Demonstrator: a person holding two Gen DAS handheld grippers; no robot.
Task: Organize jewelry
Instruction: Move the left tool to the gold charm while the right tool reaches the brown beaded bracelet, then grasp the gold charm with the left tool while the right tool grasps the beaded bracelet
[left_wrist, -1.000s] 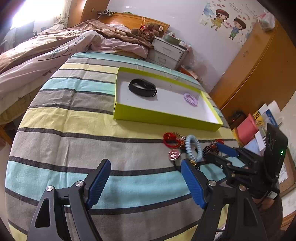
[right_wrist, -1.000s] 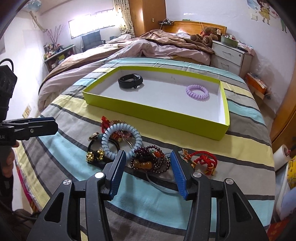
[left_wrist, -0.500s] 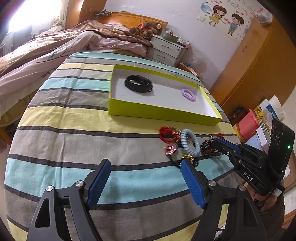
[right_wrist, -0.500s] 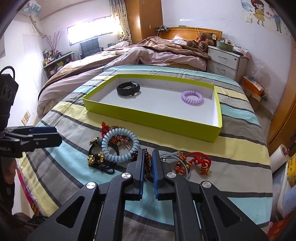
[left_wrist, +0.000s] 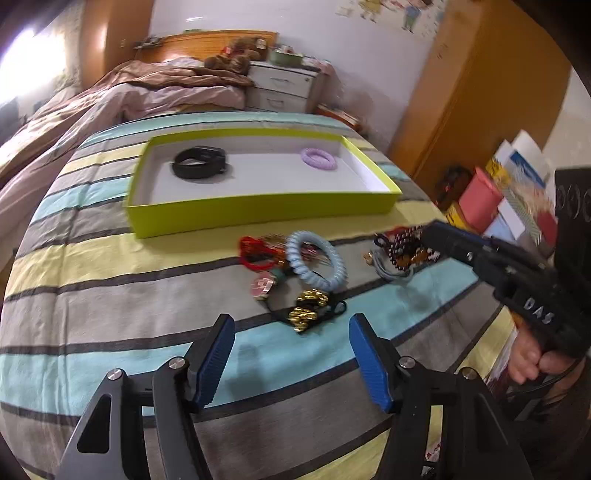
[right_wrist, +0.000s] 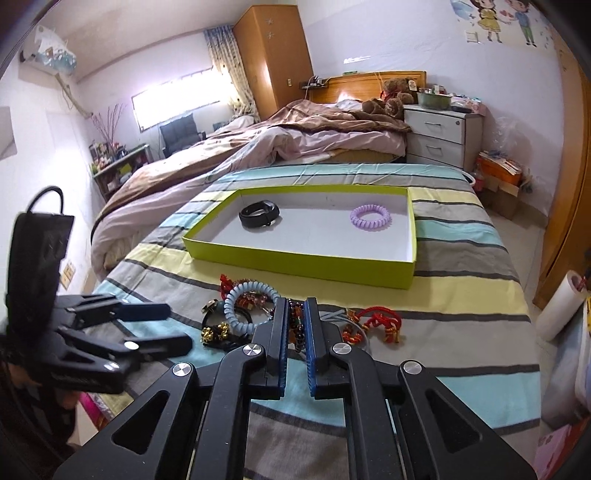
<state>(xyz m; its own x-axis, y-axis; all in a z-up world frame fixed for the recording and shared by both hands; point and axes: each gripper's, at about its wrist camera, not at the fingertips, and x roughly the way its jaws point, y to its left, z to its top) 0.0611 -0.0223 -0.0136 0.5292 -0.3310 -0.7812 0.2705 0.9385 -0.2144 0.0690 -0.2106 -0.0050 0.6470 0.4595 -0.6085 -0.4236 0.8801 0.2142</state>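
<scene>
A lime-green tray (left_wrist: 258, 214) (right_wrist: 295, 264) on the striped table holds a black band (left_wrist: 199, 166) (right_wrist: 258, 214) and a purple coil hair tie (left_wrist: 318, 158) (right_wrist: 370, 216). In front of it lie a light-blue coil tie (left_wrist: 314, 264) (right_wrist: 242, 306), red cord pieces (left_wrist: 255, 254) (right_wrist: 376, 325) and a gold-bell tie (left_wrist: 308, 310) (right_wrist: 216, 330). My right gripper (right_wrist: 296, 321) (left_wrist: 430, 236) is shut on a dark beaded bracelet (right_wrist: 295, 326) (left_wrist: 404, 247), lifted off the cloth. My left gripper (left_wrist: 291, 350) (right_wrist: 173, 325) is open and empty, just short of the gold-bell tie.
A grey cord (left_wrist: 391, 271) lies under the lifted bracelet. A bed (right_wrist: 258, 144) and a white nightstand (right_wrist: 441, 134) stand behind the table. Boxes and books (left_wrist: 509, 199) are stacked off the table's right edge, near a wooden wardrobe (left_wrist: 472, 92).
My right gripper closed on the beaded bracelet and raised it off the cloth. My left gripper swung right and closer to the jewelry pile, still open.
</scene>
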